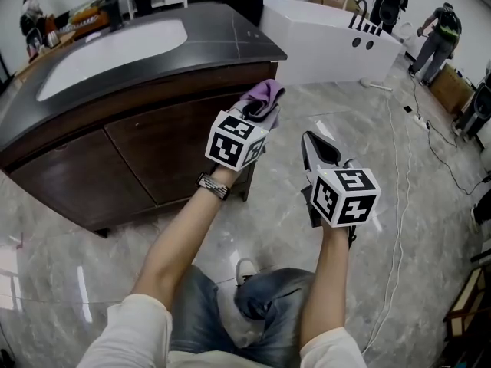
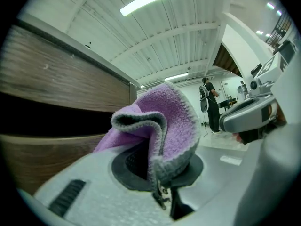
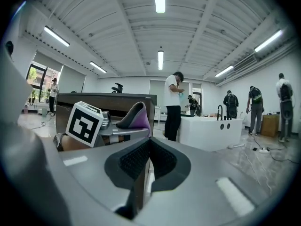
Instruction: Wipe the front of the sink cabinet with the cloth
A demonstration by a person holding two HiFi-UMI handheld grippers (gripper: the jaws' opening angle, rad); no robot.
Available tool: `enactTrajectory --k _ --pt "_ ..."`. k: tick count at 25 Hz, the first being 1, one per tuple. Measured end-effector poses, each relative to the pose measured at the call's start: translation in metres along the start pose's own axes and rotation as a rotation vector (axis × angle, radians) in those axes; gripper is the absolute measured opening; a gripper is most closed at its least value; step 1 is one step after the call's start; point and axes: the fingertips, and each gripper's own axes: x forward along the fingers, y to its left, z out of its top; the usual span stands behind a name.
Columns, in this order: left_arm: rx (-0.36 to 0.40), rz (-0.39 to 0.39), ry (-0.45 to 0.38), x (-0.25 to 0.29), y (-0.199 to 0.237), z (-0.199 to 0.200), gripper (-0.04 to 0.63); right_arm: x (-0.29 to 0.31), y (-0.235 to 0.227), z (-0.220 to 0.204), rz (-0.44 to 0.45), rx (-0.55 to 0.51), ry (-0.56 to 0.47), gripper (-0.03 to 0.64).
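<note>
A purple cloth with a grey edge is pinched in my left gripper, which is shut on it. The cloth bunches over the jaws right beside the dark wood front of the sink cabinet, near its right end. Whether the cloth touches the wood is unclear. In the left gripper view the cabinet front fills the left side. My right gripper hangs lower and to the right over the floor, shut with nothing in it. The right gripper view shows the cloth to its left.
The cabinet carries a dark counter with a white basin. A white bathtub stands behind to the right. Cables trail over the marble floor. People stand at the far right. My knees are below.
</note>
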Motion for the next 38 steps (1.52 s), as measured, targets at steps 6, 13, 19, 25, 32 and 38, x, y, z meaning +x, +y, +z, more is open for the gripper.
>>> enactTrajectory --k 6,13,19,25,32,38 --pt "-0.006 -0.136 -0.071 0.008 -0.017 0.014 0.051 -0.002 0.002 0.007 -0.004 0.008 -0.025 0.006" --pt "0.061 -0.232 -0.095 -0.005 -0.049 0.026 0.052 -0.013 -0.015 0.010 0.008 0.030 -0.033 0.006" --pt "0.088 -0.203 -0.104 -0.049 -0.051 0.025 0.052 -0.018 -0.016 0.011 0.020 0.057 -0.047 0.006" --pt "0.108 -0.124 -0.117 -0.106 -0.034 0.025 0.052 -0.004 0.022 0.015 0.094 0.035 -0.050 0.006" --pt "0.110 0.062 -0.083 -0.187 0.013 0.011 0.051 0.025 0.087 0.020 0.202 -0.037 -0.036 0.006" --pt "0.131 0.255 -0.041 -0.278 0.056 0.004 0.052 0.047 0.175 0.025 0.382 -0.054 -0.051 0.006"
